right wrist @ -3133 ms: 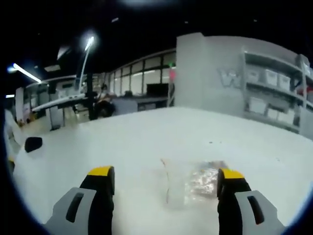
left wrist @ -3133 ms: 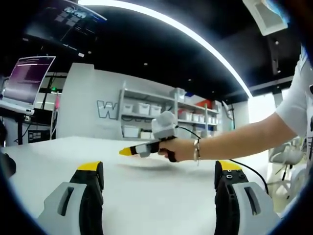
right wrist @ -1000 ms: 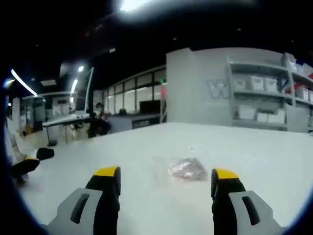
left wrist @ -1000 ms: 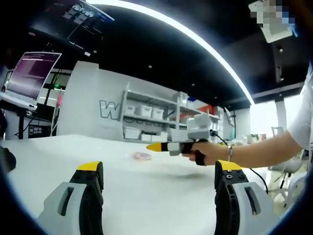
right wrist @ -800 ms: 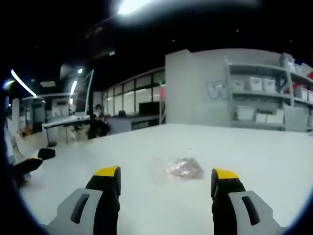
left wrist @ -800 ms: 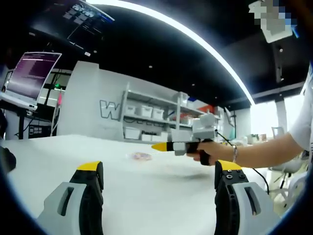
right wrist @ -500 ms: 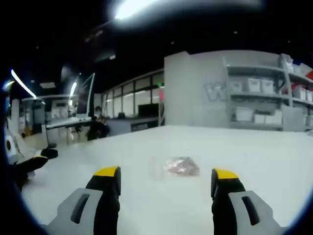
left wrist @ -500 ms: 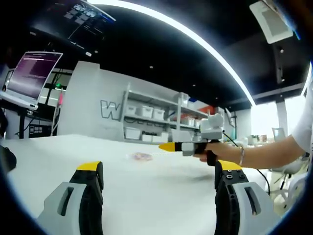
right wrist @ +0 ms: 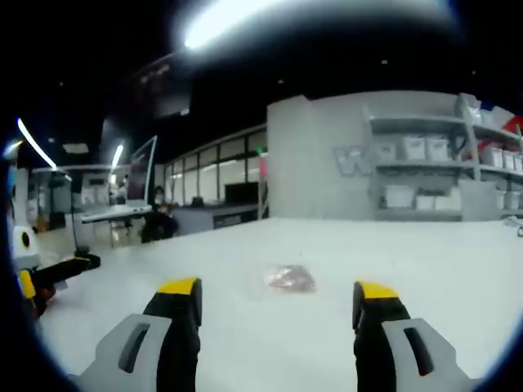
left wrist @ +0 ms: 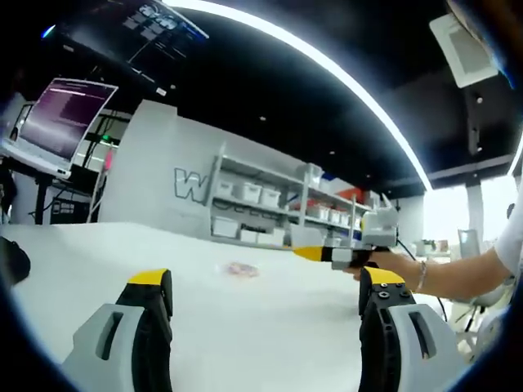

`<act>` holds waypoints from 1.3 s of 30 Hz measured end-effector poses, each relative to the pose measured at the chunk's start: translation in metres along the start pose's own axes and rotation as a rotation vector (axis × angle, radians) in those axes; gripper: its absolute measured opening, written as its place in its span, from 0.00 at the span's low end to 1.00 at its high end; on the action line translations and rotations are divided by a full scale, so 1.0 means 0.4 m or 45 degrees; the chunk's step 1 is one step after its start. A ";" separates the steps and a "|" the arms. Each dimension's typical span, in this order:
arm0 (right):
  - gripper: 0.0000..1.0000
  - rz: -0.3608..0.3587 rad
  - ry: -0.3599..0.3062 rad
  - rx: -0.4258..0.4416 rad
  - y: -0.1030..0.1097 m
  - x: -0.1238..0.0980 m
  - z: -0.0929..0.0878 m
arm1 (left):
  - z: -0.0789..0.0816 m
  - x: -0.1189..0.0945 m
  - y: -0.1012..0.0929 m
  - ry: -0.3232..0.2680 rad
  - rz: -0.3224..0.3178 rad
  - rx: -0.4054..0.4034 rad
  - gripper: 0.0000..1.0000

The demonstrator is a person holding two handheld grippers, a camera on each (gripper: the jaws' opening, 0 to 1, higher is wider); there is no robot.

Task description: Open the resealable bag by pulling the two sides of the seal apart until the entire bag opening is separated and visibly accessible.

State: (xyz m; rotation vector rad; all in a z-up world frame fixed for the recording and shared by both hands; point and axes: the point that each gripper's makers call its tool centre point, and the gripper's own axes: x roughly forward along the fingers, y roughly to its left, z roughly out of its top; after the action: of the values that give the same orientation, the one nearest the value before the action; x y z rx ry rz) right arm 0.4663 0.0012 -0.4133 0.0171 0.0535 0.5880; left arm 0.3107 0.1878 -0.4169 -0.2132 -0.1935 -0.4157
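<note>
Right gripper view: the bag [right wrist: 289, 279] lies flat on the white worktop [right wrist: 425, 269], well ahead of the right tool [right wrist: 276, 304], whose jaws gape wide, empty. The left tool [left wrist: 263, 294] stands equally wide, holding nothing. Thin, soft film (probably slippery) wants pinching at the seal lips. Open worktop surrounds it, edges far off.

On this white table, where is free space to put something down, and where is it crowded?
The white table is bare all around the small bag, which lies alone near the middle. There is wide room between the bag and the open right gripper, and also before the open left gripper. Nothing crowds the top.
</note>
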 end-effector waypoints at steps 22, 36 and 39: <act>0.76 -0.027 -0.055 -0.001 -0.024 -0.073 0.013 | 0.064 0.008 -0.019 -0.022 -0.013 0.076 0.94; 0.76 -0.069 -0.070 0.022 -0.056 -0.134 0.005 | 0.037 -0.002 0.004 0.003 0.015 0.057 0.94; 0.75 -0.076 -0.076 0.027 -0.061 -0.146 0.004 | 0.035 0.000 0.004 0.004 0.014 0.052 0.94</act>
State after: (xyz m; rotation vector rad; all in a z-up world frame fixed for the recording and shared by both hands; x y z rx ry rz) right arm 0.4313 -0.0517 -0.4100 0.0538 0.0022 0.5265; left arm 0.3094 0.1926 -0.4037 -0.1732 -0.1973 -0.4010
